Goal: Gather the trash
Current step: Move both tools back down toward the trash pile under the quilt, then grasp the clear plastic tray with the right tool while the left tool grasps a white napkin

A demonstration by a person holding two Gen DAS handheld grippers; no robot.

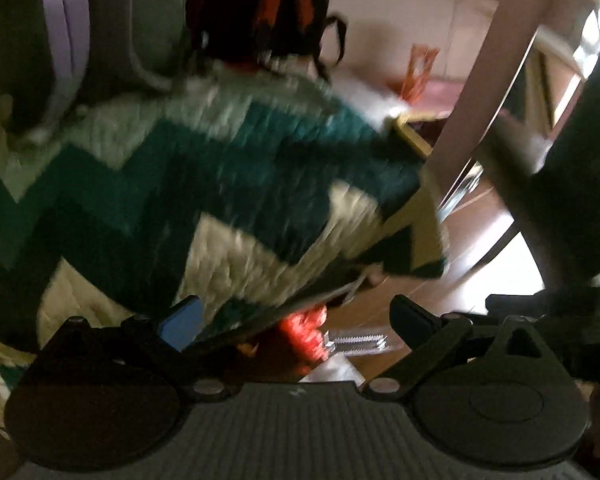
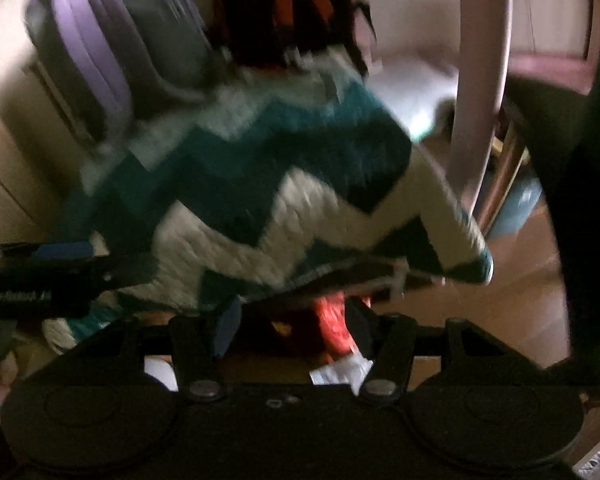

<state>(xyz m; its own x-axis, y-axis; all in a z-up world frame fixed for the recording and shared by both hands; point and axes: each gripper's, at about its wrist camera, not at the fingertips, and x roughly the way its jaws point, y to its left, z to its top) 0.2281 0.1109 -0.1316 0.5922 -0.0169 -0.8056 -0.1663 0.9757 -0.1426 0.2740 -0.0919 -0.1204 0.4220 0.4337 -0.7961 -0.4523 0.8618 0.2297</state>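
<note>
A crumpled red wrapper (image 1: 305, 330) lies on the brown floor under the overhanging edge of a teal-and-white zigzag quilt (image 1: 204, 184). My left gripper (image 1: 296, 320) is open wide, above and short of the wrapper, with nothing between its pads. In the right wrist view the same red wrapper (image 2: 333, 322) shows beyond my right gripper (image 2: 294, 322), whose fingers stand apart at a narrower gap and do not press on it. A crumpled white paper (image 2: 340, 372) lies just below those fingers. Both views are blurred by motion.
A small white toothed clip (image 1: 358, 344) lies on the floor beside the wrapper. A pale pink post (image 1: 476, 92) rises at the right. A purple and grey suitcase (image 2: 112, 52) and an orange and black bag (image 2: 284, 12) stand behind the quilt. The left gripper's arm (image 2: 60, 268) crosses the right view's left side.
</note>
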